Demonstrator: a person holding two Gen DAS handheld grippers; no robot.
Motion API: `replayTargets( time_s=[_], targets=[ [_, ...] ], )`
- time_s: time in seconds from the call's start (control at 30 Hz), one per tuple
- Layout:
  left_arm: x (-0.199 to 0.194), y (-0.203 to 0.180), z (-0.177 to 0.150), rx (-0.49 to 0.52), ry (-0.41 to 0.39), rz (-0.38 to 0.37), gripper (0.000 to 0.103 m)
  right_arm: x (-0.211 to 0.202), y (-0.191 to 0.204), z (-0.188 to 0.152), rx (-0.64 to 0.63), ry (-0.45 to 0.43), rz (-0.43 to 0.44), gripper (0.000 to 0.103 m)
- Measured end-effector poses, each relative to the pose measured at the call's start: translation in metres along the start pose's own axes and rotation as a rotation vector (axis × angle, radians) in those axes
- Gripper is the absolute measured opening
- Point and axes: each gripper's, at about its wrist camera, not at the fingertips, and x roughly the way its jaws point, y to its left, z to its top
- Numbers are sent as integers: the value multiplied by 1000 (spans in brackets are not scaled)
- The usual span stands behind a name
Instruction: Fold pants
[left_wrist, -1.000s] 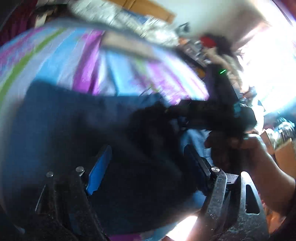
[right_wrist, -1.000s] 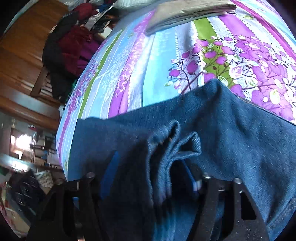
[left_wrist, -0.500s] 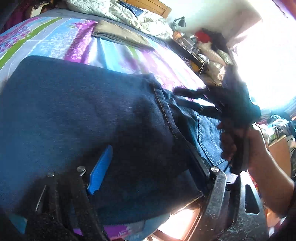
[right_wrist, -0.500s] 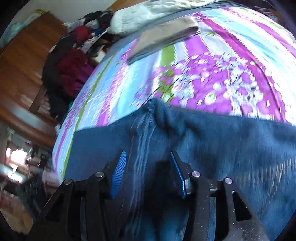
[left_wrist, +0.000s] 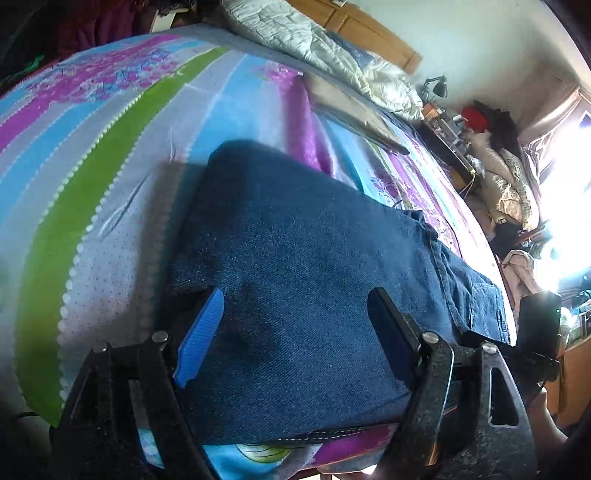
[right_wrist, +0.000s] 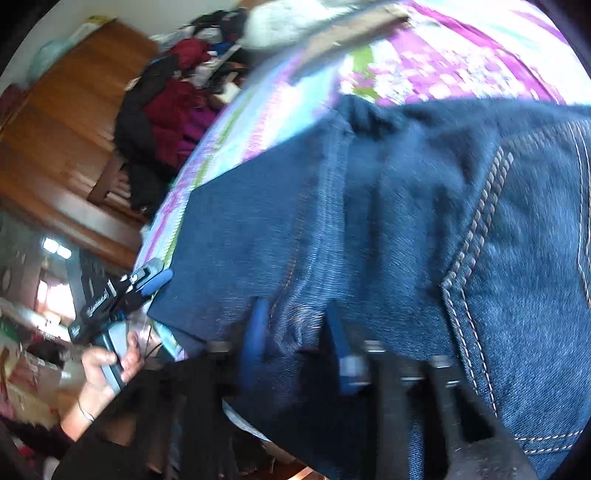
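Striped bedsheet (left_wrist: 110, 155), one folded jeans (left_wrist: 303, 258), two tongs, left tongs (left_wrist: 295, 325) spread

Dark blue denim pants (left_wrist: 314, 266) are laid folded on the near edge of the bed, with a flat panel on the left. Seams, contrast stitching and what appears to be a back pocket (right_wrist: 517, 295) are seen at the right.

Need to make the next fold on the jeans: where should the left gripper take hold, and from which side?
Probably grip the near folded edge of the jeans, which hangs just past the bed edge, coming in from the bedside. The open left gripper already straddles that edge. The right gripper looks closed on a bunched seam further along.
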Motion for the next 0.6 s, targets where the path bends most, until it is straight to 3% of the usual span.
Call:
replayTargets(
  time_s=[0.1,0.27,0.4,0.57,0.6],
  targets=[
    [-3,-3,-5,0,-19,5,81,-5,4,-4,-14,-10,18,25],
    [-4,-21,-9,101,-8,71,82,-17,19,0,-7,-69,55,22],
    [-10,-17,-7,57,1,39,83,-28,20,-11,41,-77,89,21],
    [-13,-9,-11,31,-12,22,82,-12,-6,-21,95,-29,25,22],
    [-13,-10,-10,38,-7,29,82,-20,-7,-21,103,-58,3,28]
  ],
)
